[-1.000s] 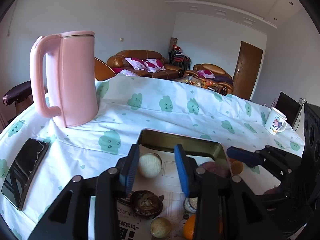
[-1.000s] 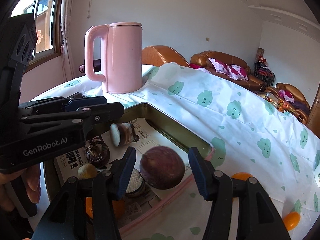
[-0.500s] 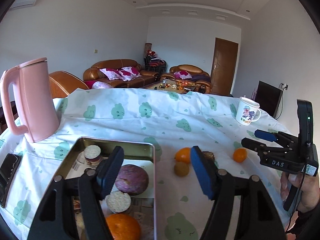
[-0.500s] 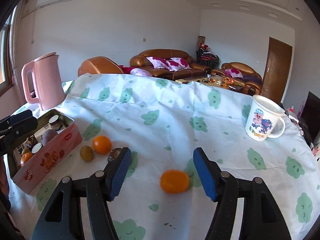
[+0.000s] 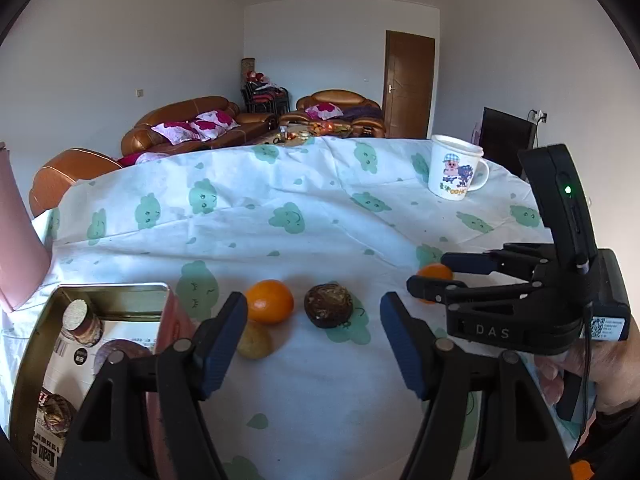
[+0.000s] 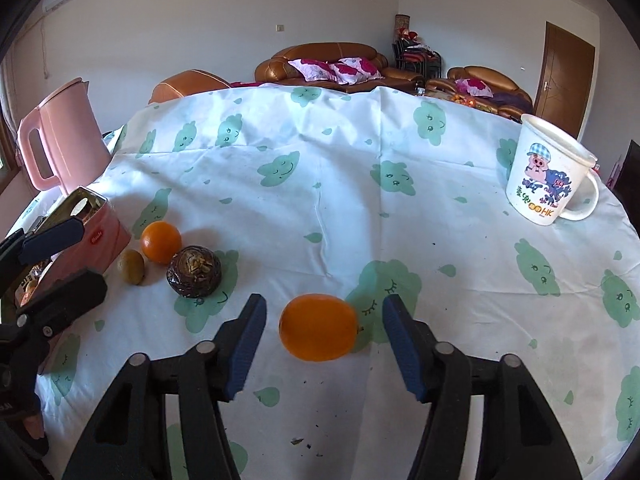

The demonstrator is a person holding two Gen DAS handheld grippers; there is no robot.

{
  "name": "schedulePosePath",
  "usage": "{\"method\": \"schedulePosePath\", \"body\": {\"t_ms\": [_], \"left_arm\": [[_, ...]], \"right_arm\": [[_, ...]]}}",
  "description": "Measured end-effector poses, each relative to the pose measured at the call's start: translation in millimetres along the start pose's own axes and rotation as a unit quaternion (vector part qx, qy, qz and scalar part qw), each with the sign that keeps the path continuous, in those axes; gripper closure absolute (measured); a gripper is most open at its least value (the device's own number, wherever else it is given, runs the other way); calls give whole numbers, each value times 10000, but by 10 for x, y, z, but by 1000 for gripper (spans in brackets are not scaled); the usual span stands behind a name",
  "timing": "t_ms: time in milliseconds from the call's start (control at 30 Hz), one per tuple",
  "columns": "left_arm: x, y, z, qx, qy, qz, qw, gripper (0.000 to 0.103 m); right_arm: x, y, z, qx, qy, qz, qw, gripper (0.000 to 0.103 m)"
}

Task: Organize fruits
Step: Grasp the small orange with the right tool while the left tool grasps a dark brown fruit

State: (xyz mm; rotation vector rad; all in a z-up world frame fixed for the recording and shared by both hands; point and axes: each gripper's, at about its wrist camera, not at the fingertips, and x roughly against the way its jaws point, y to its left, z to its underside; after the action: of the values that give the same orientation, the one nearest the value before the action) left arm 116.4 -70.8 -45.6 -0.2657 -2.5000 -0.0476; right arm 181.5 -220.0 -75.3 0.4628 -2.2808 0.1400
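Observation:
In the right wrist view an orange [image 6: 318, 327] lies on the cloth between the blue pads of my right gripper [image 6: 324, 340]. Its jaws are closing, with a gap still showing on both sides of the fruit. To the left lie another orange [image 6: 161, 241], a brownish-yellow fruit [image 6: 131, 266] and a dark brown round fruit [image 6: 194, 271]. My left gripper [image 5: 312, 340] hangs open just short of these, the dark fruit [image 5: 328, 305] ahead of its gap and nothing between its pads. The pink tin [image 5: 100, 291] at the left holds several fruits.
A pink kettle [image 6: 60, 136] stands behind the tin [image 6: 102, 236] at the far left. A white cartoon mug [image 6: 548, 176] stands at the back right. The table wears a white cloth with green cloud faces [image 6: 320, 184]. A person's hand [image 5: 600, 368] holds the right gripper.
Both grippers swung right, away from the tin and over to the loose fruits. The purple fruit that was between the right pads now lies in the tin. The right gripper now straddles an orange.

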Motion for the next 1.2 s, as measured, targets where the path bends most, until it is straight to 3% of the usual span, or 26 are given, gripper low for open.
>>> {"method": "schedulePosePath", "body": {"t_ms": [67,200,367,600,767,967,1200], "left_arm": [[-107,-48,-12,-64,156,43,9998,35],[-308,-99,-38,-94,491,137,9987,51],[-502,-163,-72,-167,804,117,9966,57],[-712,-200,-144,-233,1023,-132,9944,57],[-823,-220,-146,-239,1236,-75,9920,63],[-807,-225,-149,-229,1181,27,9927,63],[-621,-190,-178,-144,723,184,9971,63]], "right_arm": [[16,3,7,-1,-33,20,10000,58],[69,-72,10,-182,-168,93,9996,58],[80,-124,7,-309,-193,1,9993,58],[91,-56,5,-143,-223,148,9995,58],[38,-104,1,-223,-95,81,9997,58],[80,-56,4,-113,-218,98,9997,58],[194,-61,24,-128,-516,42,9986,58]]}}
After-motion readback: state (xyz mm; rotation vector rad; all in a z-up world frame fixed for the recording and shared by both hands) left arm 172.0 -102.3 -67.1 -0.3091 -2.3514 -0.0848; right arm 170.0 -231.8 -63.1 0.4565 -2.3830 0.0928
